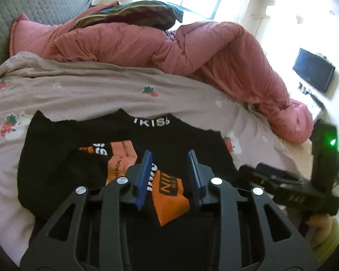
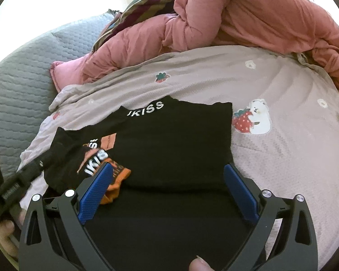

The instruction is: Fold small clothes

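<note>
Pink duvet (image 1: 192, 45) heaped behind black garment (image 2: 176, 144) on strawberry-print sheet (image 2: 282, 158).

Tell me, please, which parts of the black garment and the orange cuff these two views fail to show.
- Black garment: its near hem, hidden in both views by the gripper frames.
- Orange cuff: its lettering, cut by the left gripper's fingers; in the right wrist view, mostly behind a blue pad.
- Collar lettering: its first letter is folded away.
</note>
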